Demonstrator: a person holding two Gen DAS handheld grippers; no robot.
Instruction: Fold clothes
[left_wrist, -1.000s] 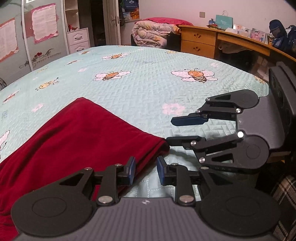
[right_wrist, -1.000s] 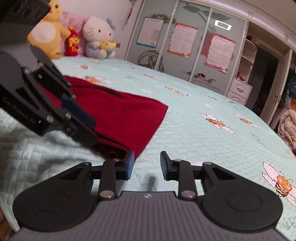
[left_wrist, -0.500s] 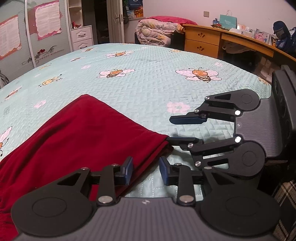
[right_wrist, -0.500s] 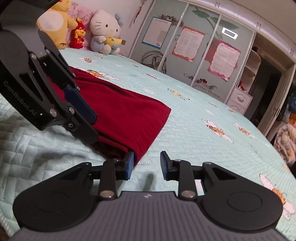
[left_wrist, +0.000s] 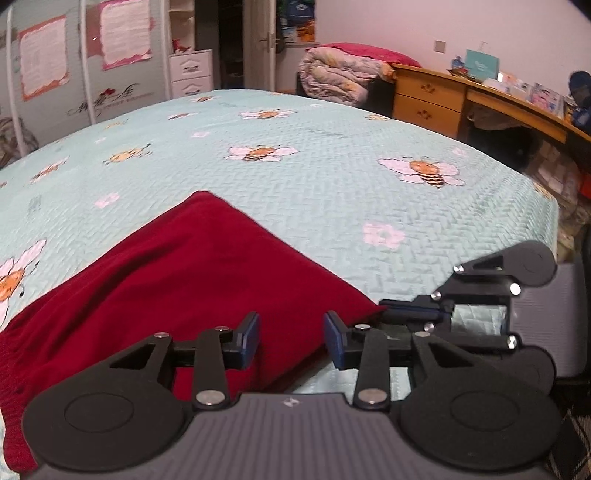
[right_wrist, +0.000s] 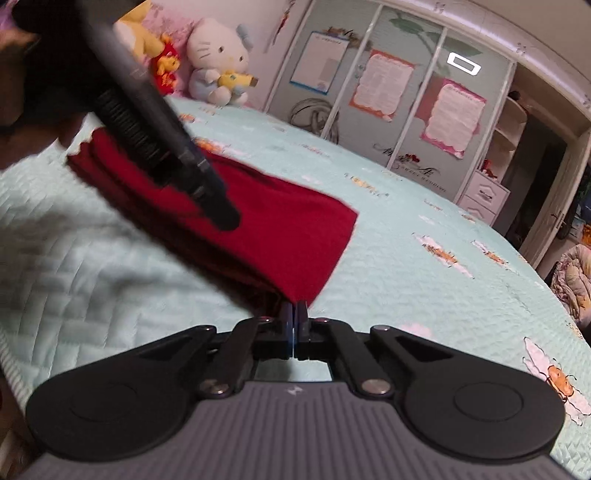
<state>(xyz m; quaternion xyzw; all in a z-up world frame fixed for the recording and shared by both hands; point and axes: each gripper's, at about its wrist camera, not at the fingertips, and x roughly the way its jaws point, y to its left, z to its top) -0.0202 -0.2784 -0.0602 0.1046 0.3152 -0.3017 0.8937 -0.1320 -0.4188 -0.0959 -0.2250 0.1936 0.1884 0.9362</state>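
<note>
Pinching 1 near corner of the red garment (right_wrist: 288, 236), right gripper (right_wrist: 294, 314) pressed together on cloth; left gripper (left_wrist: 291, 334) spread over the adjacent hem. Garment lying in layers near the bed's (left_wrist: 332, 177) near edge. Judged step: securing 2 corners for a fold. Next move calls for closing the left on the hem.

A bed (left_wrist: 332, 192) wears a pale green quilt with bees. A red garment (left_wrist: 192, 280) lies on its near left. Plush toys (right_wrist: 218, 62) sit far off.
</note>
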